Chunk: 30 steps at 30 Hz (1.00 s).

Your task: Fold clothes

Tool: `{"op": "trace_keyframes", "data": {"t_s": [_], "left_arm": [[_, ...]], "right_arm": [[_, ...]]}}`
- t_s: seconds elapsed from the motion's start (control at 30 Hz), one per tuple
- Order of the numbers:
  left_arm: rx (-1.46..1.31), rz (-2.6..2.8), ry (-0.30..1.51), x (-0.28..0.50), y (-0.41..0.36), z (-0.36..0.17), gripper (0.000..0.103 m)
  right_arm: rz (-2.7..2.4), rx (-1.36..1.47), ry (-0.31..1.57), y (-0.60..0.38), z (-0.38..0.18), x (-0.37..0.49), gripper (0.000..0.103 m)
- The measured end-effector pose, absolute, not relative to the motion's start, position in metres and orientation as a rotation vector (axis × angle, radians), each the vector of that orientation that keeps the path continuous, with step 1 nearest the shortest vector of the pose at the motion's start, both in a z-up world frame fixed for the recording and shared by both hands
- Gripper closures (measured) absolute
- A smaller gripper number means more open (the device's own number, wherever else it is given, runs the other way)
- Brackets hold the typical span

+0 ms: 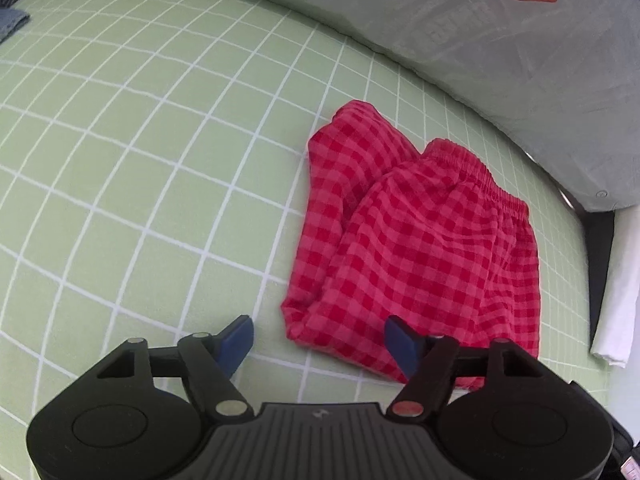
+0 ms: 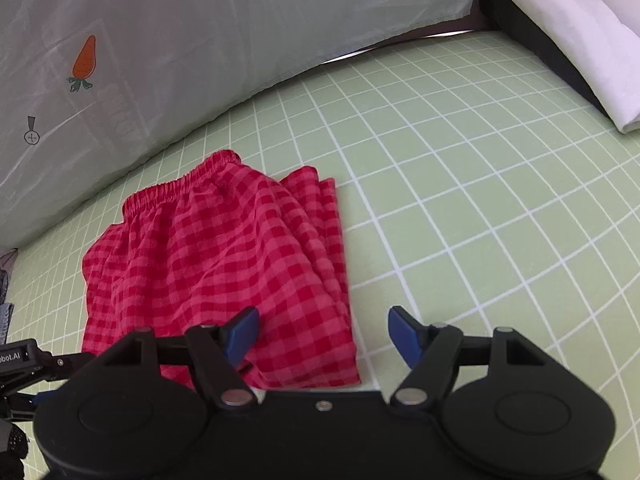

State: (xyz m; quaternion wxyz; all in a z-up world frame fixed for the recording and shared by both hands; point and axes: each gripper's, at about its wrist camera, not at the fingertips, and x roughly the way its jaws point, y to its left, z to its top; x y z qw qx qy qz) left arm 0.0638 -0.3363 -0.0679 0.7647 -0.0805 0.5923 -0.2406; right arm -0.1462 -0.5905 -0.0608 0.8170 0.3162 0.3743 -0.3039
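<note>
Red checked shorts [image 1: 420, 248] lie folded on the green grid bedsheet [image 1: 140, 140], elastic waistband toward the far side. My left gripper [image 1: 320, 340] is open and empty, hovering at the near left corner of the shorts. In the right wrist view the same shorts [image 2: 224, 272] lie left of centre. My right gripper [image 2: 322, 332] is open and empty at their near right corner, its left fingertip [image 2: 242, 330] over the cloth. The left gripper's body [image 2: 24, 364] shows at the left edge.
A pale pillow with a carrot print [image 1: 520, 20] lies along the far side of the shorts; it also shows in the right wrist view [image 2: 160, 40]. A white folded cloth [image 2: 568, 40] and a dark edge border the bed. Blue-grey fabric [image 1: 12, 20] lies far left.
</note>
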Motion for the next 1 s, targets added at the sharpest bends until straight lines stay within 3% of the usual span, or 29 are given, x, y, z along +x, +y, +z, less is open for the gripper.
{"op": "trace_keyframes", "data": {"t_s": [0.03,0.1,0.17,0.2,0.23,0.47,0.53,0.6,0.63,0.67,0.7,0.77,0.87,1.0], "left_arm": [[-0.186,-0.529,1.298,0.064,-0.337,-0.069,0.044],[-0.208,-0.527,1.314,0.064,-0.338,-0.071,0.072],[-0.215,-0.509,1.31,0.063,-0.335,-0.072,0.092],[-0.215,-0.509,1.305,0.062,-0.333,-0.072,0.096],[-0.209,-0.52,1.293,0.059,-0.33,-0.068,0.097],[-0.115,-0.563,1.263,0.03,-0.305,-0.046,0.095],[-0.074,-0.525,1.299,0.026,-0.3,-0.054,0.091],[-0.089,-0.484,1.291,0.03,-0.294,-0.052,0.083],[-0.091,-0.484,1.271,0.033,-0.293,-0.049,0.079],[-0.083,-0.487,1.246,0.034,-0.294,-0.046,0.064],[-0.074,-0.489,1.222,0.035,-0.295,-0.043,0.045],[-0.024,-0.491,1.178,0.037,-0.302,-0.039,0.03],[0.078,-0.523,1.146,0.045,-0.321,-0.041,0.022],[0.176,-0.559,1.121,0.053,-0.343,-0.047,0.019]], "right_arm": [[-0.638,0.705,0.798,-0.592,-0.064,-0.148,0.034],[-0.616,0.759,0.806,-0.595,-0.07,-0.151,0.053],[-0.599,0.777,0.803,-0.596,-0.072,-0.153,0.077],[-0.592,0.77,0.801,-0.596,-0.072,-0.154,0.084],[-0.585,0.761,0.796,-0.596,-0.07,-0.156,0.099],[-0.519,0.652,0.793,-0.587,-0.05,-0.181,0.101],[-0.497,0.631,0.846,-0.577,-0.055,-0.184,0.099],[-0.52,0.651,0.843,-0.571,-0.056,-0.189,0.089],[-0.522,0.661,0.836,-0.57,-0.056,-0.19,0.074],[-0.525,0.661,0.827,-0.571,-0.054,-0.19,0.059],[-0.536,0.657,0.819,-0.573,-0.053,-0.188,0.055],[-0.553,0.655,0.805,-0.577,-0.052,-0.184,0.046],[-0.553,0.671,0.807,-0.585,-0.057,-0.17,0.029],[-0.553,0.661,0.831,-0.589,-0.067,-0.15,0.026]]}}
